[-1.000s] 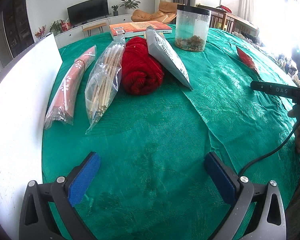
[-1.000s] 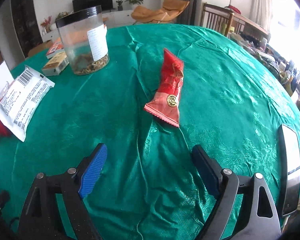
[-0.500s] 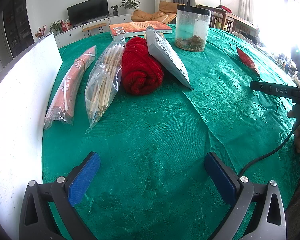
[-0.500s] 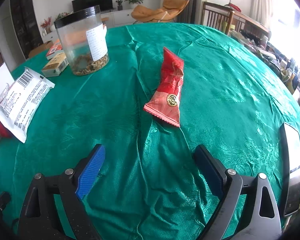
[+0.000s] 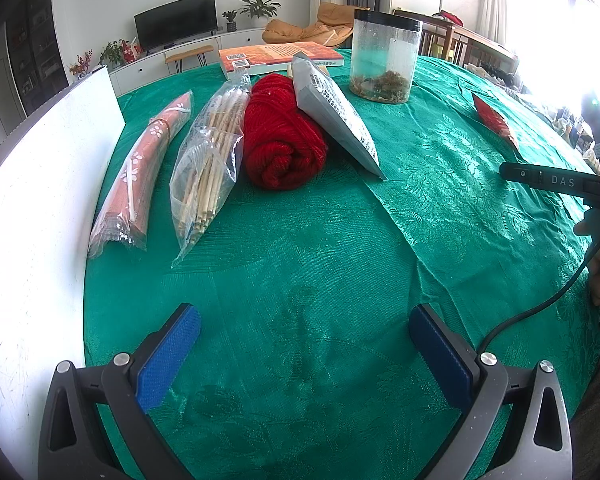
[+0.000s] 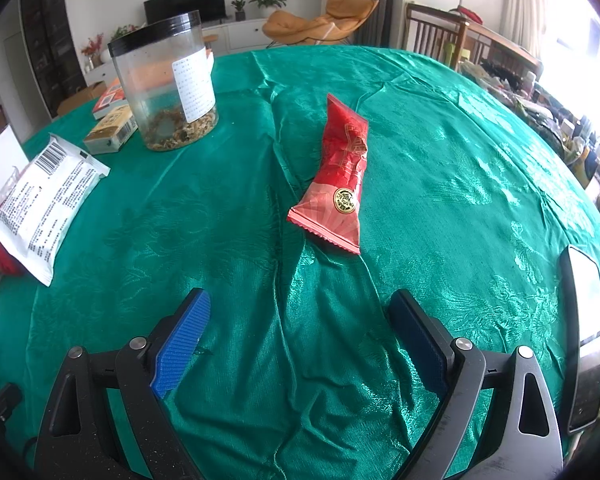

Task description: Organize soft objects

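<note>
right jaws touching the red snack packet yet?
Apart. The right wrist view shows the right gripper open, with bare green tablecloth between its blue pads and the near end of the red snack packet.

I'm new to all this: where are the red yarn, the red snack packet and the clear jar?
red yarn (image 5: 283, 148), left wrist view, middle of the skein
red snack packet (image 6: 339, 178), right wrist view, middle of the wrapper
clear jar (image 6: 168, 96), right wrist view, its clear wall

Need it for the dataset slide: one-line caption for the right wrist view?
Open right hand-held gripper above green tablecloth, facing a red snack packet; clear jar behind, to its left.
</note>
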`<state>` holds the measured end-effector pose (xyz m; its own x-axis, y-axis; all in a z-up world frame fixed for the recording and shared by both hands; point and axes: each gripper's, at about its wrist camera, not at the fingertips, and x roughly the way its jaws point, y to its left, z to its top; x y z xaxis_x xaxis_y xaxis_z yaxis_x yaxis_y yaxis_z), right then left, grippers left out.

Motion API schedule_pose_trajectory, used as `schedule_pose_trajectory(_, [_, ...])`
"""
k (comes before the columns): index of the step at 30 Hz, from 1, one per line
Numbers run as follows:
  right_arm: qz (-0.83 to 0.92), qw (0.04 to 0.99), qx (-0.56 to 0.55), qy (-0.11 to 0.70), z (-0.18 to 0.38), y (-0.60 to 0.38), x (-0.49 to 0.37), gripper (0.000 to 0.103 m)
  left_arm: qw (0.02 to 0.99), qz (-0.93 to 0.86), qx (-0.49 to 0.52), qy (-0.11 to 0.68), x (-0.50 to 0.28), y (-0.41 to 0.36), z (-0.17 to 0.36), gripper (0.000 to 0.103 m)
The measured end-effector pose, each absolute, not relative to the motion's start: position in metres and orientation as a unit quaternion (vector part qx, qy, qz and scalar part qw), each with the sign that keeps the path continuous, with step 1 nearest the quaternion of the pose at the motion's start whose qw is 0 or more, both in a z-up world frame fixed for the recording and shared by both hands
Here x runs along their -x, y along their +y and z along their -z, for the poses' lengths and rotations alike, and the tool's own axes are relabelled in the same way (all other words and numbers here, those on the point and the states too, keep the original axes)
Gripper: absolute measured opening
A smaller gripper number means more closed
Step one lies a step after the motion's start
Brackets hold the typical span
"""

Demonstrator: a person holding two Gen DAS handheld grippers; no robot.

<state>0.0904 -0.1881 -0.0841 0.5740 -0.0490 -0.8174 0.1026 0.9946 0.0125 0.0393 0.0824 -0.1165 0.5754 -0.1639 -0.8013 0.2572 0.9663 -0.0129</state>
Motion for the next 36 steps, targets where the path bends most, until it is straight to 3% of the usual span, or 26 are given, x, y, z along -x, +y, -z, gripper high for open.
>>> schedule_pose_trajectory(29, [0.043,0.887,-0.029,0.460,0.084,-0.188,-0.090,0.093,0.879,0.106,-0.050,0.463,-0.044,0.080,0.113,0.103])
schedule_pose_trajectory(36, [0.043,0.887,-0.029,0.460,0.084,-0.188,-0.090,0.093,0.906,0.104,-0.092,0.399,-0.067,0.044,0.052,0.102])
